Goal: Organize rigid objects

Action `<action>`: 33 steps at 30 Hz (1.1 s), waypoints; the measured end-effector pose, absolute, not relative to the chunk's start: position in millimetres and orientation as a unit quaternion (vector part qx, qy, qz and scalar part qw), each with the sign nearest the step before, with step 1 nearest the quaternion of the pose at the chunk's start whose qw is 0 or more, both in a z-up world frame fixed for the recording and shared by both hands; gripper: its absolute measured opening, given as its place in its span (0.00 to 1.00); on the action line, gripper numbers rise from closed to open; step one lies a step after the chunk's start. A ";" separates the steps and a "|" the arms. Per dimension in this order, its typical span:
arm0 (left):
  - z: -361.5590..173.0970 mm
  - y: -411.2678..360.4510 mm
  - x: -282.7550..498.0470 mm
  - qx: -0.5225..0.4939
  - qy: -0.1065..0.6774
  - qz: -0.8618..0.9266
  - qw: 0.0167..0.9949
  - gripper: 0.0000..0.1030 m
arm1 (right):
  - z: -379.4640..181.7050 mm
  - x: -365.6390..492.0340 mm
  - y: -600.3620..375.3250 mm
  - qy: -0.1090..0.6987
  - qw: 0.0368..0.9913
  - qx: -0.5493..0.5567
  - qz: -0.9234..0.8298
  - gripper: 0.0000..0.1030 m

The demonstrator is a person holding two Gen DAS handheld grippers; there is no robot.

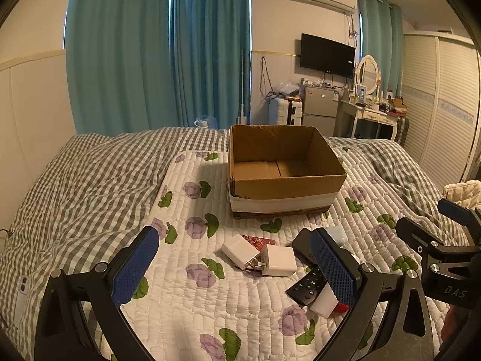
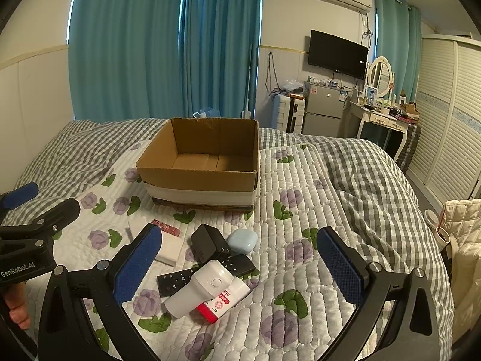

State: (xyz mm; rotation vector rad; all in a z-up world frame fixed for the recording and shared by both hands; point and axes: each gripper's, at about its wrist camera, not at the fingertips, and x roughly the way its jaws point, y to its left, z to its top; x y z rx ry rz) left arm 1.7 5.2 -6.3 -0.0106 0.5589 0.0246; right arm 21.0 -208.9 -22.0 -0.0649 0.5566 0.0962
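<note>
The cardboard box [image 2: 201,162] stands open on the quilted floral pad of the bed [image 1: 90,180], and nothing shows inside it, so in my judgement the sorting is at its very start: no item is picked up yet.

All the loose items lie in one cluster just in front of the box, on the side nearer the cameras. Closest to the box is a small red patterned packet [image 2: 166,228], with a pale blue earbud case [image 2: 243,240] and a black charger [image 2: 208,247] beside it. Farther from the box lie two white chargers [image 1: 261,257] touching each other, a black remote [image 2: 207,272], and a white handheld device [image 2: 200,290] that rests across the remote and over a red-and-white tube [image 2: 224,300].

The left gripper [image 1: 237,266] hangs above the white chargers with its fingers spread wide and empty. The right gripper [image 2: 240,266] is likewise spread wide and holds nothing, poised over the white device and remote.

The next move, as I judge it, calls for one gripper to descend on a single item. The top-lying white device or one white charger looks easiest. The fingers must straddle it without dragging its neighbours, close, lift, and carry it over the box's near wall.
</note>
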 end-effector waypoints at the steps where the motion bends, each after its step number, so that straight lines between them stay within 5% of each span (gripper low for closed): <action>1: -6.4 5.4 1.6 -0.005 0.276 0.012 0.961 1.00 | -22.4 21.2 -209.0 0.276 0.960 -0.032 0.048 1.00; 33: -6.6 11.1 2.8 -0.005 0.279 0.019 0.960 1.00 | -22.0 23.5 -206.4 0.281 0.957 -0.033 0.055 1.00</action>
